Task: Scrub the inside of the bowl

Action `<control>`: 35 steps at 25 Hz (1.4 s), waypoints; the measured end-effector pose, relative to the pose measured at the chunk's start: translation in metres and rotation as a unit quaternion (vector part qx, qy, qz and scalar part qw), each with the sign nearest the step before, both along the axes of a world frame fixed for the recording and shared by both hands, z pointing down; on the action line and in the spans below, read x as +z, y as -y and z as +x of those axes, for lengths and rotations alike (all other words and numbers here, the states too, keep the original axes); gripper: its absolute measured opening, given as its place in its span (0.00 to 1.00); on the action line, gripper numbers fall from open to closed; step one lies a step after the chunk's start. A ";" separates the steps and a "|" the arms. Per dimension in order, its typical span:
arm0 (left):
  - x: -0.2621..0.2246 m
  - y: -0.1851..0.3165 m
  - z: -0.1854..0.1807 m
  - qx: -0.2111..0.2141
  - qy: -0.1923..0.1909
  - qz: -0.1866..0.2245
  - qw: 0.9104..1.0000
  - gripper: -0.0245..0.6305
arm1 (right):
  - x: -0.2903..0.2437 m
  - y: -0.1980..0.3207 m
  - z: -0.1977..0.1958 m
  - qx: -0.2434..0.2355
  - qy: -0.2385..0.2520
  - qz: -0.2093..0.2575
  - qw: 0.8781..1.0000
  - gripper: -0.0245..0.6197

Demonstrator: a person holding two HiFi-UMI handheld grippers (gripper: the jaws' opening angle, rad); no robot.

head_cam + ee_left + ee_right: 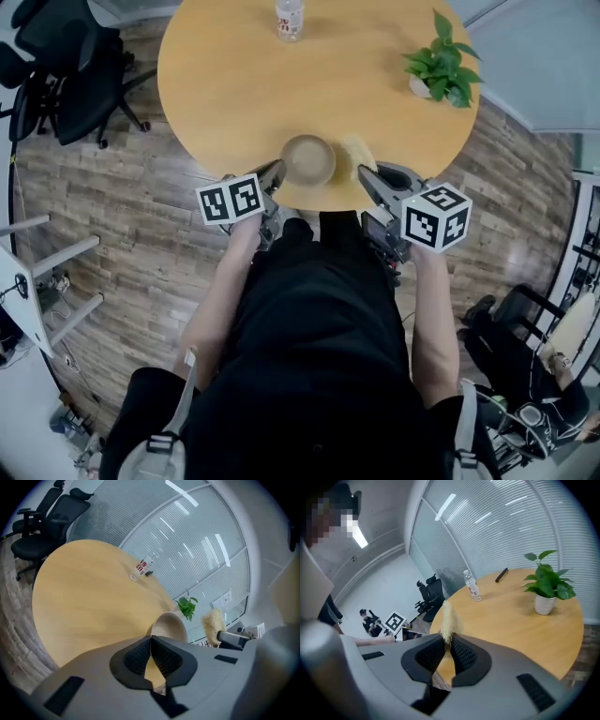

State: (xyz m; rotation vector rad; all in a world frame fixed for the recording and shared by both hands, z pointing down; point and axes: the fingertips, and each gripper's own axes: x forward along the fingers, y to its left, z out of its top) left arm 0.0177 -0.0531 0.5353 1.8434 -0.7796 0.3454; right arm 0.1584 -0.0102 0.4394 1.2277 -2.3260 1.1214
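Note:
A tan bowl point(308, 159) sits at the near edge of the round wooden table point(234, 84). My left gripper point(276, 173) is shut on the bowl's left rim; in the left gripper view the pads meet on the rim of the bowl point(169, 624) at the gripper point(151, 641). A pale yellow fibrous scrubber point(357, 152) is just right of the bowl, outside it, with my right gripper point(366, 175) shut on it. In the right gripper view the scrubber point(448, 617) sticks up from the closed gripper point(446, 644).
A water bottle point(290, 19) stands at the table's far edge and a potted plant point(441, 67) at the far right. A small black object point(501, 574) lies near the bottle. An office chair point(66, 75) stands on the left.

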 end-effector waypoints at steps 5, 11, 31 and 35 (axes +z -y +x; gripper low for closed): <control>0.018 0.007 0.013 -0.024 -0.025 -0.047 0.998 0.06 | 0.005 -0.009 0.029 0.050 0.000 -0.011 0.999 0.10; 0.039 0.011 0.022 -0.027 -0.004 -0.073 0.997 0.06 | 0.011 -0.014 0.053 0.079 0.003 -0.026 0.997 0.10; 0.063 0.015 0.020 -0.059 -0.006 -0.113 0.992 0.06 | 0.018 -0.004 0.058 0.079 -0.002 -0.040 0.996 0.10; 0.062 0.015 0.016 -0.066 -0.017 -0.115 0.991 0.07 | 0.018 -0.005 0.054 0.074 -0.005 -0.040 0.996 0.10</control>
